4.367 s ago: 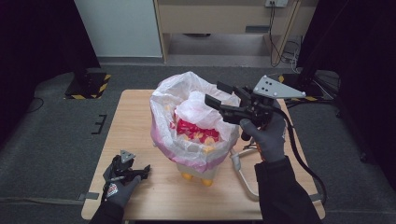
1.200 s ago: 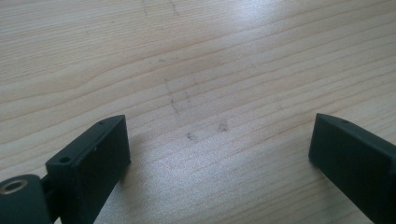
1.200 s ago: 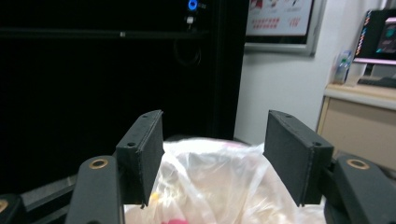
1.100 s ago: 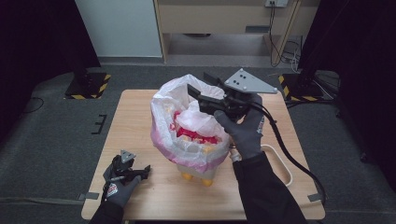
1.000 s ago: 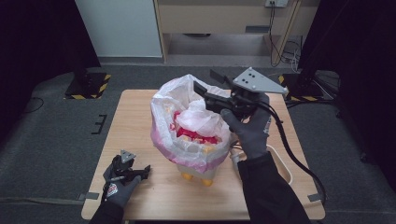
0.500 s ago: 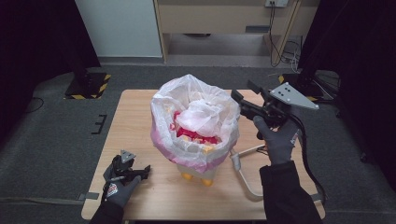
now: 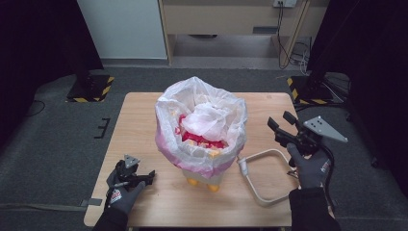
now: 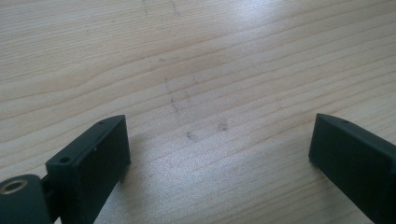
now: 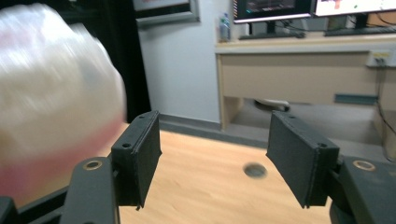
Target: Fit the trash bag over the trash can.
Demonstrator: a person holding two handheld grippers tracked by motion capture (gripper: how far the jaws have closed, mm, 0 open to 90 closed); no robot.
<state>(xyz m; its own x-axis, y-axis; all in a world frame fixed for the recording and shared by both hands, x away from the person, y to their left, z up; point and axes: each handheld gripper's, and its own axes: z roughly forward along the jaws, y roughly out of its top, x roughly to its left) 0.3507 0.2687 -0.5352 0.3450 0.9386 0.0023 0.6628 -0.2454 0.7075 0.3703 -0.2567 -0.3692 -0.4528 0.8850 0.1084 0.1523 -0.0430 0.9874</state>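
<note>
**A lined bin in the middle of the tabletop, both grippers empty**

Near the front left corner of the tabletop [image 7: 144,110], the left gripper [image 7: 137,174] rests low over the wood. In the left gripper view its jaws stand wide apart, with bare wood grain between them and nothing held.

At the middle of the tabletop stands a bin lined with a white plastic bag [image 7: 201,126], whose lower part looks pink. The bag's mouth is open and folded over the rim. Inside lie a crumpled piece of white plastic [image 7: 204,120] on top and, under it, red and yellow wrappers [image 7: 204,139]. What each wrapper is, I cannot tell. A white looped handle [image 7: 262,175] lies on the wood, just beside the bin toward the right edge.

The right gripper [image 7: 283,124] is near the right edge, well apart from the bag and at its right side. Its jaws are about half open and hold nothing; in the right gripper view the bag is a blur at the left, outside the jaws.
</note>
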